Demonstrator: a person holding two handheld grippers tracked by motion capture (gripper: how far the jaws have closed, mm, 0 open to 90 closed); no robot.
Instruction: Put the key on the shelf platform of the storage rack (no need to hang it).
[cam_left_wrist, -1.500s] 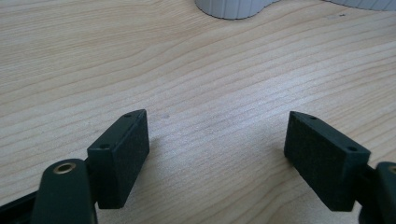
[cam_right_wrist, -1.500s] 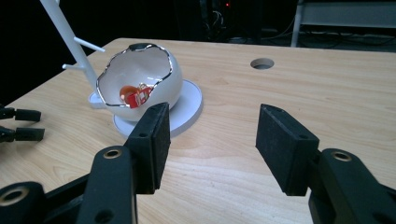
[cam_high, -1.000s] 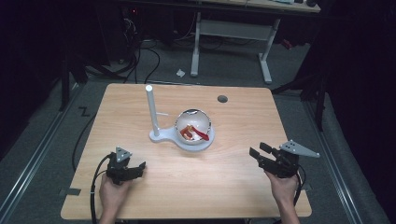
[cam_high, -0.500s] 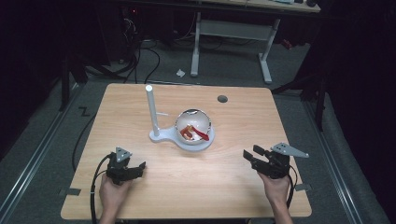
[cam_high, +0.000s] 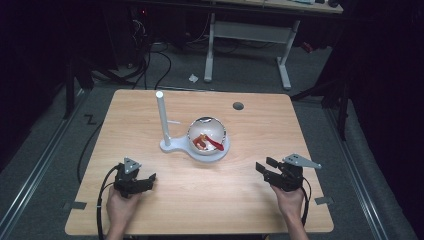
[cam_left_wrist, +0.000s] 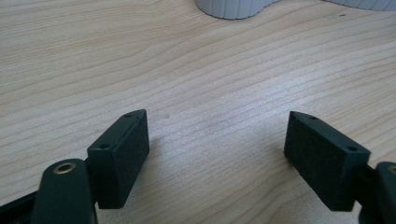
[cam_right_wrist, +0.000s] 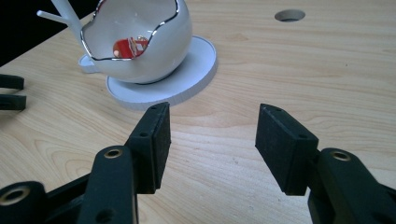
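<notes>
A person sat at a pale wooden surface (cam_high: 250, 200) with a two-jaw gripper in each hand, both low over the near part of the wood. The left gripper (cam_high: 146, 181) was held with its jaws spread wide and nothing between them; in the left gripper view bare wood grain lay under the gap, and the ribbed edge of a white base (cam_left_wrist: 231, 8) sat well ahead of the jaws. The right gripper (cam_high: 264, 167) also had its jaws parted, less widely, and they gripped nothing; bare wood lay between the black pads (cam_right_wrist: 156, 140). Ahead of the right jaws and a little to their left, in the right gripper view, stood a white egg-shaped bowl (cam_right_wrist: 154, 51) with a silvery jagged rim, resting on a round white base (cam_right_wrist: 196, 70). Something red (cam_right_wrist: 130, 45) lay inside the bowl; what it was could not be told. From above, the bowl (cam_high: 207, 135) sat near the middle of the surface, between the two grippers and well beyond both pairs of jaws, apart from each. A white upright post (cam_high: 162, 115) rose from the same base, just beside the bowl on the side nearer the left jaws. A small round hole (cam_high: 238, 105) was cut in the surface farther off, beyond the right jaws.
</notes>
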